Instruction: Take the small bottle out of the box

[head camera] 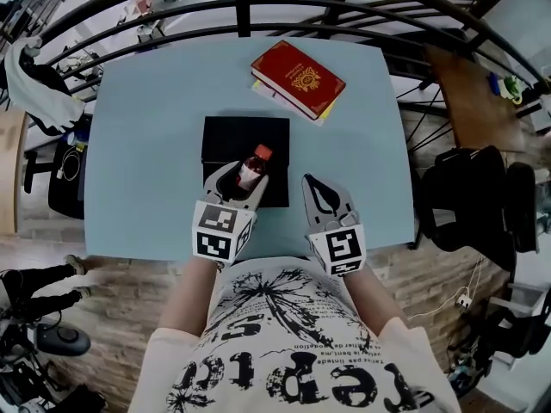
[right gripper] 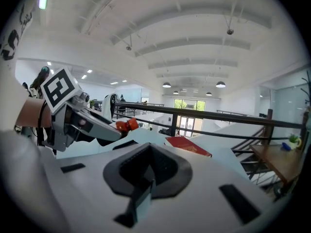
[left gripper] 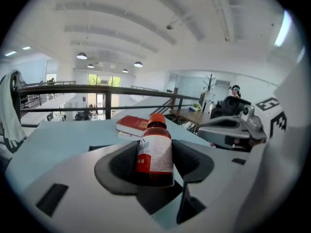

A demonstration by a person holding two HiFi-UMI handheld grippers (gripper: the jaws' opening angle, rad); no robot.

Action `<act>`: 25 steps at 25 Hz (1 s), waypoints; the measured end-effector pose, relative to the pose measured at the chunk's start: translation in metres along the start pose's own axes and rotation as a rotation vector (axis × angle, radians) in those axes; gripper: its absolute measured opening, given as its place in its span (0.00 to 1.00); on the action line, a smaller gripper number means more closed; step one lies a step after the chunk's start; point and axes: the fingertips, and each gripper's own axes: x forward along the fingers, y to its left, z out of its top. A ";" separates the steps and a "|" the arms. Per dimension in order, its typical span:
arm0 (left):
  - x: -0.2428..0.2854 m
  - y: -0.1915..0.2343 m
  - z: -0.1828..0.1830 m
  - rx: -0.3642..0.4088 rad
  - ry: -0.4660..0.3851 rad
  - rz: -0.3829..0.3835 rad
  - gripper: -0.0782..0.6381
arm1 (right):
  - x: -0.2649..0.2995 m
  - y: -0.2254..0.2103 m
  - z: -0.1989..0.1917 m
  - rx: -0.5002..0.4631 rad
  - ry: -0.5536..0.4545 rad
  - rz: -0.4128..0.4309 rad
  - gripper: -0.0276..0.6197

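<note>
Left gripper is clamped on the small bottle: in the left gripper view its dark padded jaws press both sides of the brown body with the white and red label, and the orange cap stands out beyond the jaw tips. From the head view the bottle sits over the near right part of the black box, its cap pointing toward the box's far edge; whether its base is clear of the box cannot be told from above. The right gripper view shows the cap sticking out of the left gripper's jaws, above the table surface. Right gripper hangs just beside the box's near right corner, apart from the left one, its jaws pressed together with nothing between them. The box lies flat on the light blue table, toward the person's edge of it. Beyond the box's far right corner, well apart from it, a red book lies at an angle on top of something pale. Past the table edge on the far side of the box runs a dark railing.
</note>
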 end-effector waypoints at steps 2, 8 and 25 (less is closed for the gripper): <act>-0.015 0.001 0.022 0.010 -0.103 0.007 0.43 | 0.000 0.002 0.014 0.004 -0.041 0.009 0.06; -0.059 0.007 0.071 0.081 -0.379 0.070 0.43 | -0.001 0.007 0.055 -0.006 -0.153 0.029 0.06; -0.078 0.014 0.081 0.149 -0.477 0.126 0.43 | -0.001 0.008 0.085 -0.044 -0.212 0.010 0.05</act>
